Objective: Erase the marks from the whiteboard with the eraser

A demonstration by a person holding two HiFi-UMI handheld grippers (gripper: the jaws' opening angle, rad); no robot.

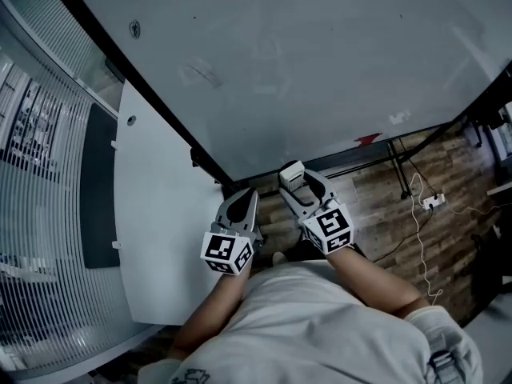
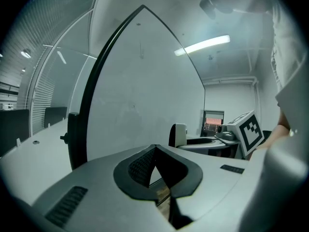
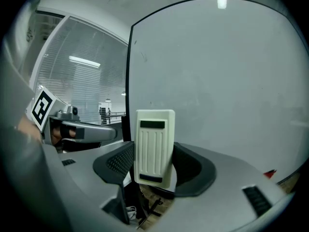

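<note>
R gripper (image 1: 302, 189): fingers (image 3: 118, 166) clamped on the eraser (image 3: 154, 146), one pad each side. It stands upright between them w/ a slight tilt, top end well above the pads. It is held low in front of the whiteboard (image 1: 320, 54), near the bottom edge; can't tell if it touches the surface.

L gripper (image 1: 243, 198): fingers (image 2: 140, 168) together at the tips, only a small triangular gap behind them, nothing between. It sits just beside the R gripper, at the board's lower left corner.

Eraser: cream-white plastic body, rectangular w/ rounded corners. Vertical ribs run down the middle of the back, w/ one dark slot across the top and one across the bottom. Wiping face points away from the camera, not visible.

Whiteboard: big, dark frame, mostly clean. Faint grey smudges in the upper-middle area (image 1: 200, 74), plus a few tiny specks. A small red thing (image 1: 368, 140) sits at the bottom edge, to the R of the eraser; can't tell what it is.

Writing/labels: no readable text on eraser or board. Only black-and-white square patterns on the L marker cube (image 1: 227, 252) and R marker cube (image 1: 334, 229).

Below the board: wood-look floor (image 1: 384, 206) w/ a white cable and power strip (image 1: 433, 201).
</note>
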